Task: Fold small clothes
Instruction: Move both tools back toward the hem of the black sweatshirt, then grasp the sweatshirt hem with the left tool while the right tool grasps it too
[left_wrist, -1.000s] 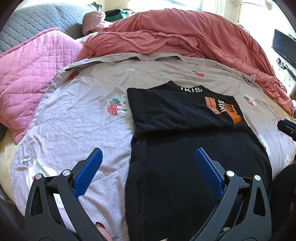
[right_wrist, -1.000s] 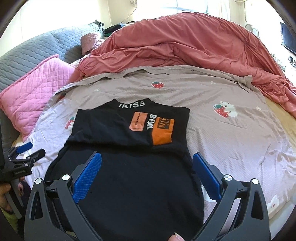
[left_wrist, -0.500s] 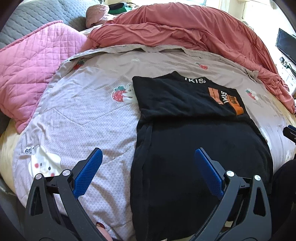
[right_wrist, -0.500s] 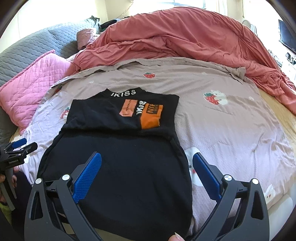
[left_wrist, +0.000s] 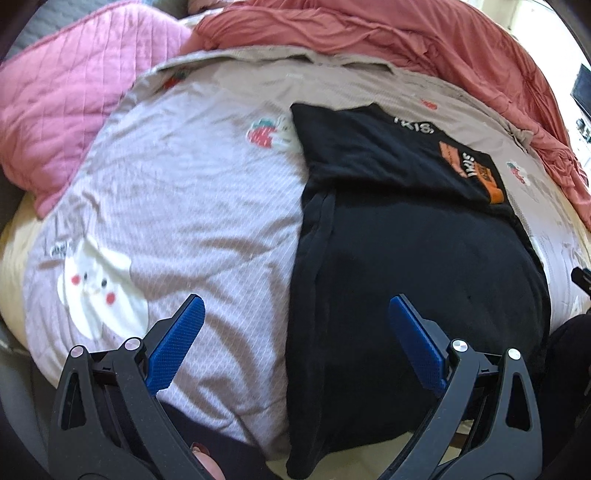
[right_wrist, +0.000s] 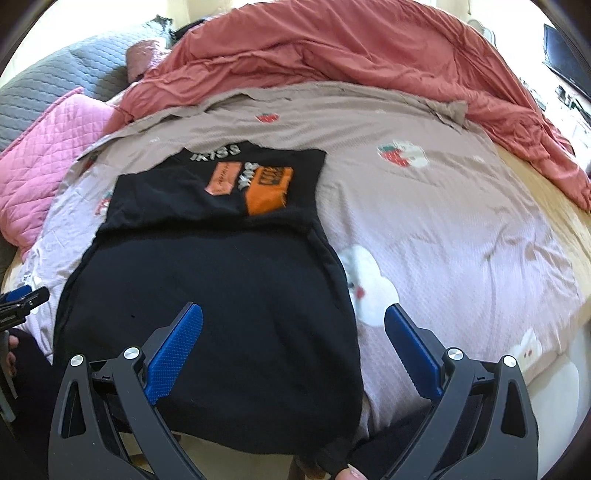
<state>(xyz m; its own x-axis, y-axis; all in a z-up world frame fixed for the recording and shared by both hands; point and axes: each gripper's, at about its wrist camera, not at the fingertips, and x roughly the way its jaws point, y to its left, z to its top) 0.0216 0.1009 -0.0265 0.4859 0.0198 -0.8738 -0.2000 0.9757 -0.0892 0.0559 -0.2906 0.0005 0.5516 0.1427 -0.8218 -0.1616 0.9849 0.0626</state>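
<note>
Black shirt (right_wrist: 207, 295) flat on the bed (right_wrist: 461, 240), sleeves folded in, hem hanging off the near edge; both grippers (left_wrist: 295, 339) (right_wrist: 293, 338) above the hem, fingers spread, holding nothing; uneven grabs there risk a crooked fold.

Matt black cloth shirt (right_wrist: 221, 295) is lying on dotted woven sheet (right_wrist: 461, 240); pink pillow (left_wrist: 62, 99) upper left is showing quilted stitching.

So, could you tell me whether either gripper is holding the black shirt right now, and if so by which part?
Nothing is held. The left gripper and right gripper are both open above the black shirt's near end, touching no fabric.
</note>
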